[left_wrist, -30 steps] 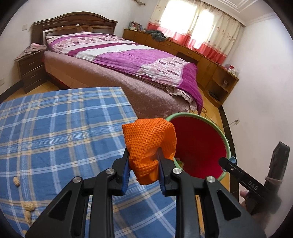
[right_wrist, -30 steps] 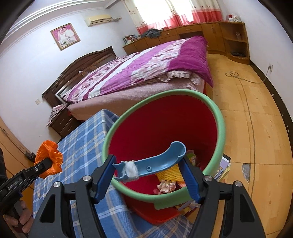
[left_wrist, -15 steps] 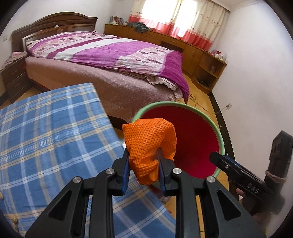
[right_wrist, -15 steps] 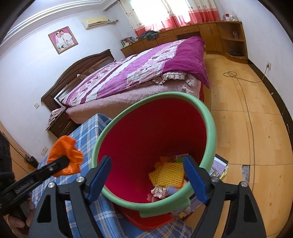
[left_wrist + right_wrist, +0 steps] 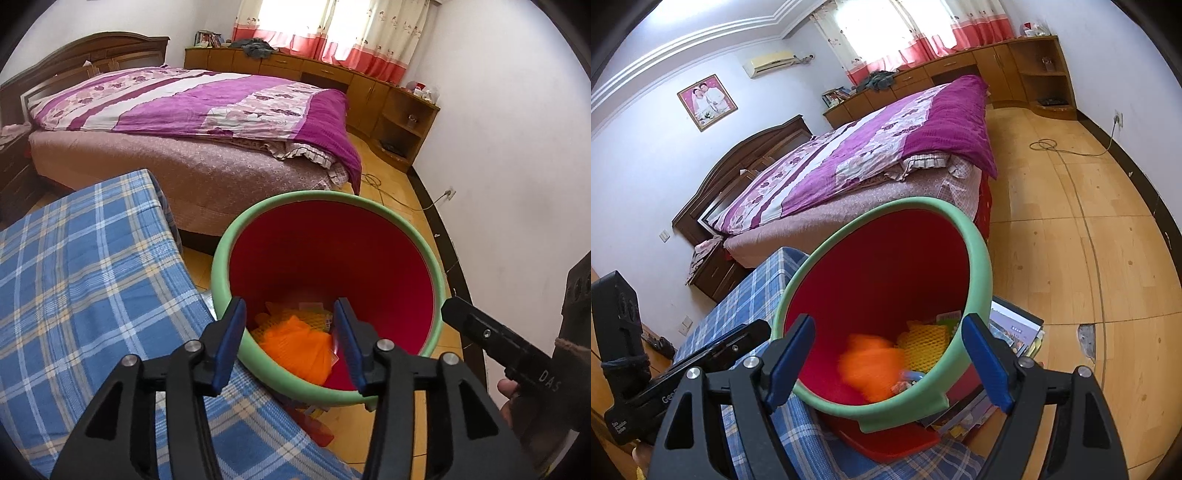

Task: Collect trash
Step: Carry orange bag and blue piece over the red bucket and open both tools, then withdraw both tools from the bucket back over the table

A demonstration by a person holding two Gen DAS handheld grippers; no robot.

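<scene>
Left wrist view: the left gripper [image 5: 290,341] hangs over the near rim of a red bin with a pale green rim [image 5: 384,210]. Its blue-padded jaws have just been opening and now stand partly apart with nothing between them. An orange mesh wad [image 5: 295,345] lies loose inside the bin, seen between the jaws, on top of yellow mesh trash [image 5: 317,318] at the bottom. At 9 o'clock a blue plaid tablecloth [image 5: 85,280] covers a table whose edge sits just beside the bin. At 4 o'clock the right gripper's black body enters from the edge, with a fingertip of the person's hand [image 5: 508,387] beneath it. At 12 o'clock stands a bed with a purple floral cover [image 5: 207,107], and beyond it low wooden cabinets [image 5: 369,79] under red and cream curtains [image 5: 332,33].

Right wrist view: the right gripper [image 5: 888,363] has its jaws wide apart and empty, framing the bin's mouth. The bin [image 5: 979,258] tilts toward the camera. The orange wad [image 5: 873,365] shows as a blur low inside it, beside the yellow mesh [image 5: 927,343]. At 8 o'clock the left gripper's black body reaches in over the tablecloth [image 5: 746,306]. Books or magazines [image 5: 1015,325] lie on the wooden floor [image 5: 1071,221] at 4 o'clock, just beside the bin. A framed picture [image 5: 706,96] hangs on the wall at 11 o'clock.
</scene>
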